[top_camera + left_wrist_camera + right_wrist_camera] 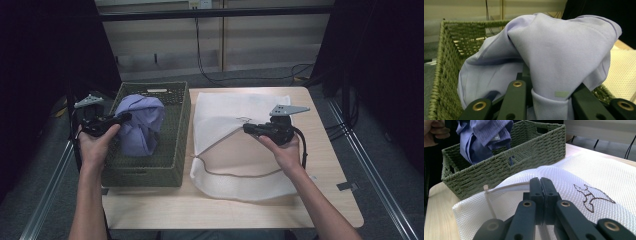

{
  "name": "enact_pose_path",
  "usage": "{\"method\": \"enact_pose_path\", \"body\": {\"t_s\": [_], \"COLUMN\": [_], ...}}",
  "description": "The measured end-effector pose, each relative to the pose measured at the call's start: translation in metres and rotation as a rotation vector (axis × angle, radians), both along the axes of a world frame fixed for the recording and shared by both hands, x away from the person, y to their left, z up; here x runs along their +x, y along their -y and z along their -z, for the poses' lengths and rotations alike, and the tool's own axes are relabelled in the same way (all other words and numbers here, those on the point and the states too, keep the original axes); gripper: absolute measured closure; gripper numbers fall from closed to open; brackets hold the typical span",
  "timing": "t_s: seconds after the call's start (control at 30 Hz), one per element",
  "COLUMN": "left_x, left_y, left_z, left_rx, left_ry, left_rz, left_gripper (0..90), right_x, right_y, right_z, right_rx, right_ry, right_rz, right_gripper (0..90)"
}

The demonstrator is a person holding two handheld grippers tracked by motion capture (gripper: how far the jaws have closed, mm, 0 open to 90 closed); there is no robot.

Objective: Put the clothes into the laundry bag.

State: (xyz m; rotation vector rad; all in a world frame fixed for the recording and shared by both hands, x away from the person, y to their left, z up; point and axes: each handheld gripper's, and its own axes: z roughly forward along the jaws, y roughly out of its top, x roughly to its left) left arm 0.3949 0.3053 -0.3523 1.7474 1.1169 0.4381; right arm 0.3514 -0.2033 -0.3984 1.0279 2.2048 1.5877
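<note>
Left gripper (pixel 121 118) jaws clamping lilac garment (pixel 141 124), right gripper (pixel 247 128) jaws pinching mesh bag (pixel 235 107)

We see the lavender shirt (pixel 141 122) bunched and lifted above the green wicker basket (pixel 175 150). The white mesh laundry bag (pixel 235 145) lies flat on the table just beside the basket, its mouth edge raised.

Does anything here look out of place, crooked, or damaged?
Nothing looks damaged or spilled. The left gripper holds the lilac garment bunched above the green basket, and the right gripper pinches the edge of the white mesh bag, lifting its opening off the table.
</note>
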Motion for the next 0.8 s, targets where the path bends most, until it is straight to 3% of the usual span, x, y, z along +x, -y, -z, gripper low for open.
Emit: {"method": "enact_pose_path", "body": {"t_s": [0.8], "left_x": [-0.019], "left_y": [-0.003], "left_z": [-0.027], "left_rx": [-0.071], "left_ry": [0.11], "left_rz": [0.016], "left_gripper": [78.1], "right_x": [0.0], "right_y": [0.0], "right_z": [0.0], "right_rx": [0.001], "right_ry": [0.002], "right_rz": [0.003], "right_gripper": [89.3]}}
